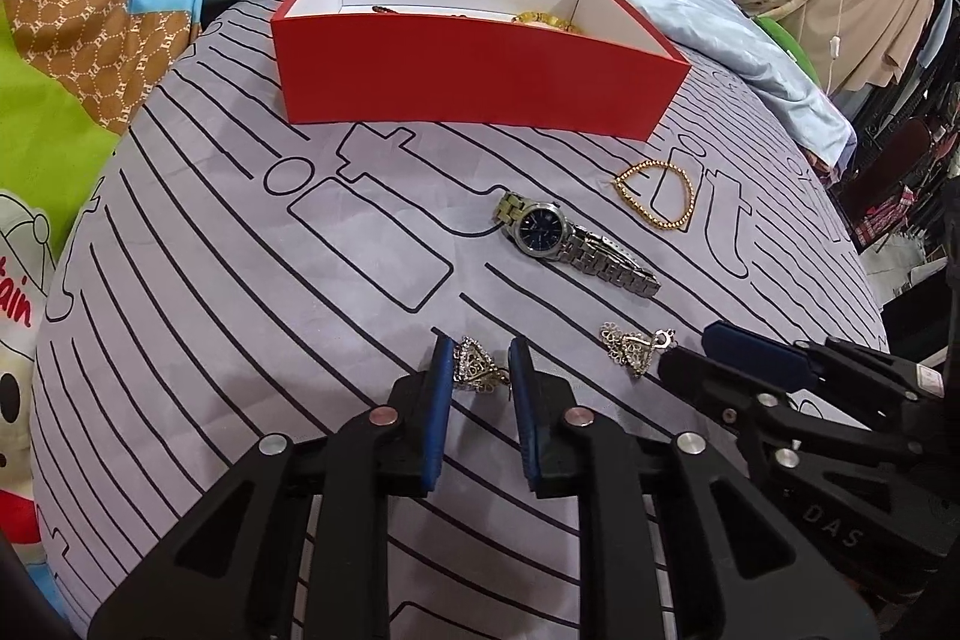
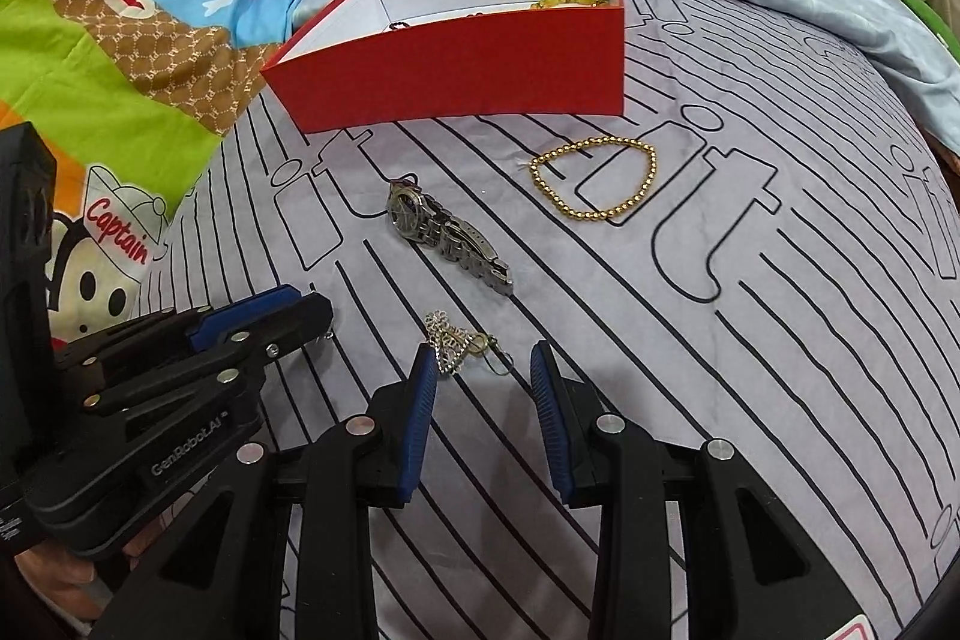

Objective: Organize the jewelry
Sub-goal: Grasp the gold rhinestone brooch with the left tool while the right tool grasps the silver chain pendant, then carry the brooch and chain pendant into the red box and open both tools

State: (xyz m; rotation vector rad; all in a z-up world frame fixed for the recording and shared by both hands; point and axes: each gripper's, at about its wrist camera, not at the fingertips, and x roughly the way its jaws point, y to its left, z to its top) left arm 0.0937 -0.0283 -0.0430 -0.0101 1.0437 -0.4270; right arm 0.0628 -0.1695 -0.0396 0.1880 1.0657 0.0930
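So the bed is covered with a grey sheet (image 1: 240,280) printed with black lines, and straight out past both grippers sits the red box (image 1: 474,70), open on top. Some beads are already inside it, a yellow strand (image 2: 570,0) at the far right corner, so I'd guess we're mid-way through the sorting: a few pieces boxed, four still out on the sheet.

Between the grippers and the box lies the wristwatch (image 1: 564,235), silver band, dark blue dial. Just beyond and to the right of it is the gold bead bracelet (image 2: 594,178), lying in a loose loop.

Now the step in hand looks like a double earring pickup. The left gripper (image 1: 480,370) has its jaws drawn in narrow around one silver filigree earring (image 1: 474,370), which sits right between the blue pads. The pads look to be at or nearly on it, though I can't tell if they actually bite yet. The right gripper (image 2: 483,376) is spread wider, with the second earring (image 2: 456,343) lying just ahead of its left pad, not pinched.

Next move, my read: the left firms up and lifts toward the box, and the right has to get its pads around its earring before squeezing. Tiny dangly thing on soft fabric, easy to snag the sheet.
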